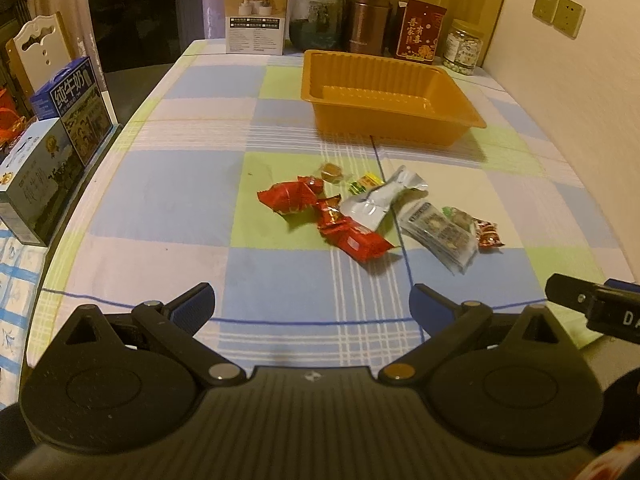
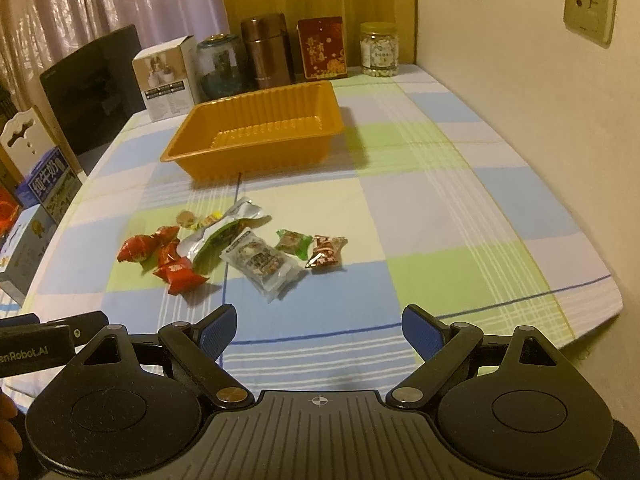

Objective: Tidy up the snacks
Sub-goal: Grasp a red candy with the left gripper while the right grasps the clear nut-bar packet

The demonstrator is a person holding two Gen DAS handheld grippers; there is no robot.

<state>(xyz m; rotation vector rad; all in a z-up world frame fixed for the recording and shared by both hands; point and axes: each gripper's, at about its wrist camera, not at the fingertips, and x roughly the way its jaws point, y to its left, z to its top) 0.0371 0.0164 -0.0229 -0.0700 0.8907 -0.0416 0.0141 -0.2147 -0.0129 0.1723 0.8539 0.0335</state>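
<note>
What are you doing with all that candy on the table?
A person holds a gripper in each hand, and nothing has been picked up yet. The left gripper and the right gripper are both open and hang over the near edge of the checked tablecloth. A little pile of wrapped snacks lies loose in the middle. Behind them the orange tray is empty, likely where they will go.

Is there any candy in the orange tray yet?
No, the orange tray is empty; the snacks all lie on the tablecloth in front of it.
</note>
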